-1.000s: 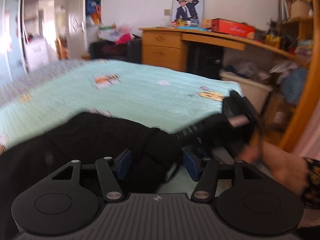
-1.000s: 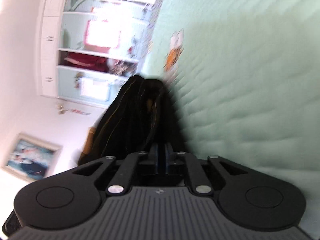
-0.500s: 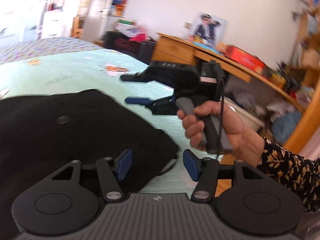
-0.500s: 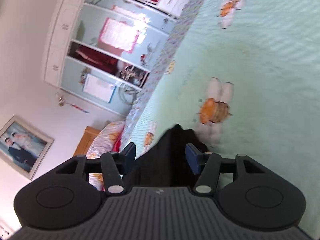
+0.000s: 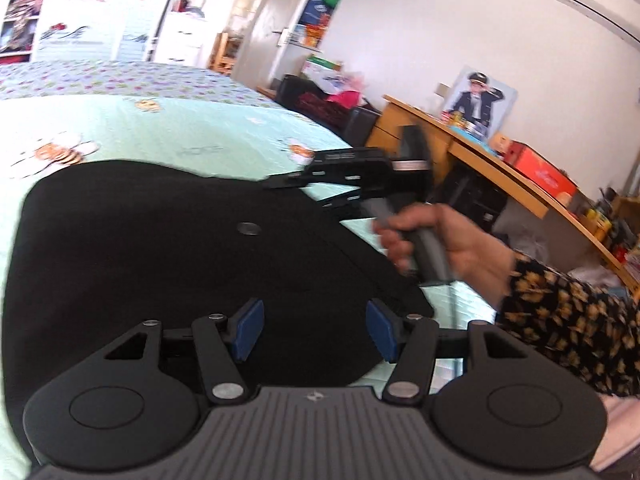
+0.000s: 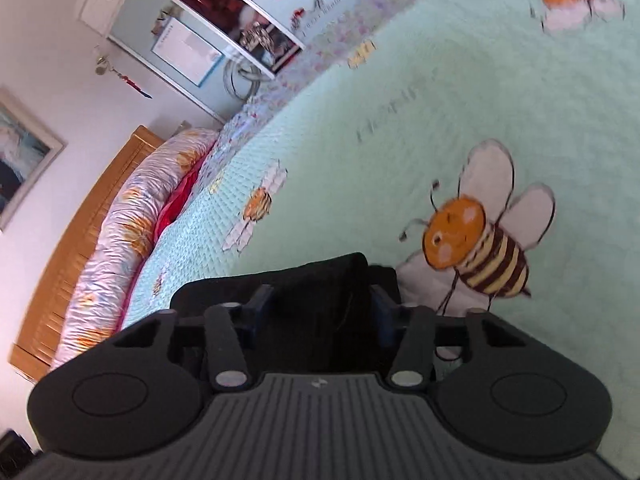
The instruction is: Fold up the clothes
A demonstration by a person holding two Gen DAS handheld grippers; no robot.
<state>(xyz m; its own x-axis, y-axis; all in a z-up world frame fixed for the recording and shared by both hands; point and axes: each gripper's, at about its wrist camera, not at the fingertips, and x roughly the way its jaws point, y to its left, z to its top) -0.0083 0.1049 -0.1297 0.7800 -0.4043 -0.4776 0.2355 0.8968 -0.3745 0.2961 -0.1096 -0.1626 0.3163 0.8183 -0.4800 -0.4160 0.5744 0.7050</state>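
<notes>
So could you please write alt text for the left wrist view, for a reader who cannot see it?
A black garment lies on a mint bedspread printed with bees, with the open left tongs above its near edge. Beyond it, a hand in a floral sleeve holds the right tongs over the garment.

Black garment (image 5: 168, 248) folded flat on green bedspread (image 5: 168, 136).

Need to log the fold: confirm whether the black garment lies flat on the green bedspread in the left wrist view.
Yes. The black garment lies spread flat on the green bedspread, with neither tool gripping it.
</notes>
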